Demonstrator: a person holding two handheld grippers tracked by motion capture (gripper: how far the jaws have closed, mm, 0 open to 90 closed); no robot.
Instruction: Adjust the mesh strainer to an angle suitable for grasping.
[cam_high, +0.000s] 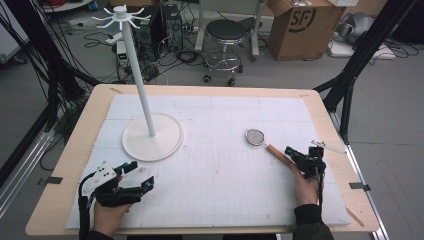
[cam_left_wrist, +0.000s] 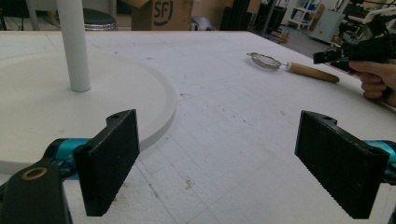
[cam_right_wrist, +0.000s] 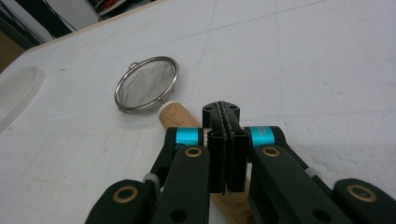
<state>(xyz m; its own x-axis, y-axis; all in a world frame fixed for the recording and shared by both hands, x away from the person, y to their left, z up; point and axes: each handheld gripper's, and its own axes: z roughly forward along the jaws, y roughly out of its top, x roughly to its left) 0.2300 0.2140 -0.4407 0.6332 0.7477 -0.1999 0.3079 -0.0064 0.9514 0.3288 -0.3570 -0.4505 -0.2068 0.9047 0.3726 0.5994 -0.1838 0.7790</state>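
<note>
A small metal mesh strainer (cam_high: 255, 136) with a wooden handle (cam_high: 278, 153) lies flat on the white mat at the right. My right gripper (cam_high: 289, 150) hovers over the handle's end with its jaws pressed together and nothing between them. In the right gripper view the shut jaws (cam_right_wrist: 221, 111) sit just above the handle (cam_right_wrist: 175, 116), with the mesh bowl (cam_right_wrist: 147, 84) ahead on the left. My left gripper (cam_high: 142, 174) rests low at the front left, open and empty. The left gripper view has its wide-apart jaws (cam_left_wrist: 229, 163) over bare mat, with the strainer (cam_left_wrist: 264, 59) far off.
A white stand with a round base (cam_high: 152, 136) and a tall pole topped by hooks (cam_high: 121, 17) rises at the left centre, close to my left gripper. The wooden table edge (cam_high: 330, 120) frames the mat. A stool and boxes stand on the floor beyond.
</note>
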